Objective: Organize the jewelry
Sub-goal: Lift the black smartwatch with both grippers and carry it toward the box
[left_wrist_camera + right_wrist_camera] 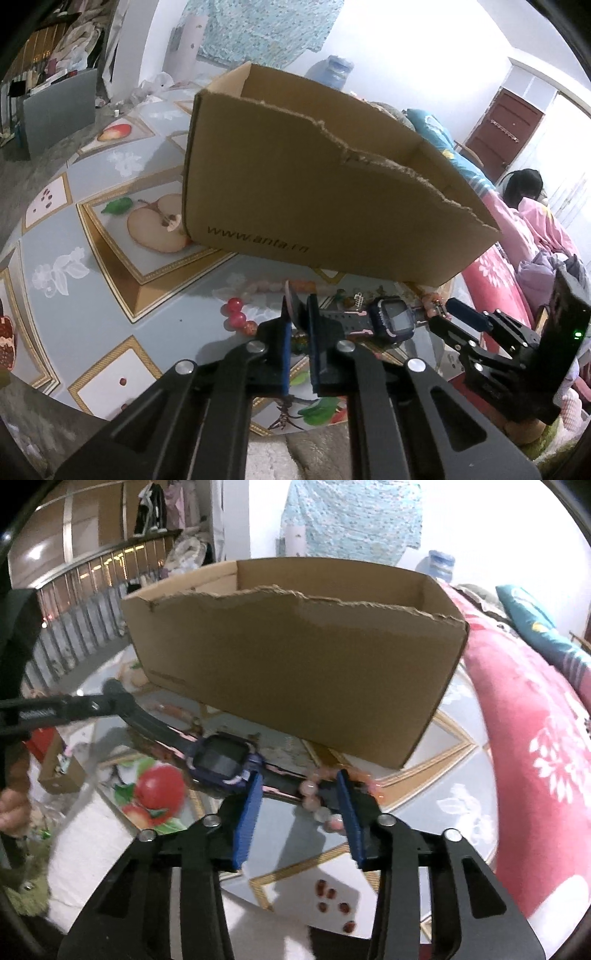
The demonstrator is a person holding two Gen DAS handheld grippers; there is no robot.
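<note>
Now the left tongs (298,317) are pinched nearly closed on the strap end of the watch (394,317), which stretches across the desk (110,288) in front of the box (314,192). Its other strap runs between the right tongs (301,794), whose blue pads stand apart around it and some pink beads (309,788) (pressing on neither, as far as shows).

Two close wrist views angled down, sharing box (332,192), perhaps watch (221,760)
</note>
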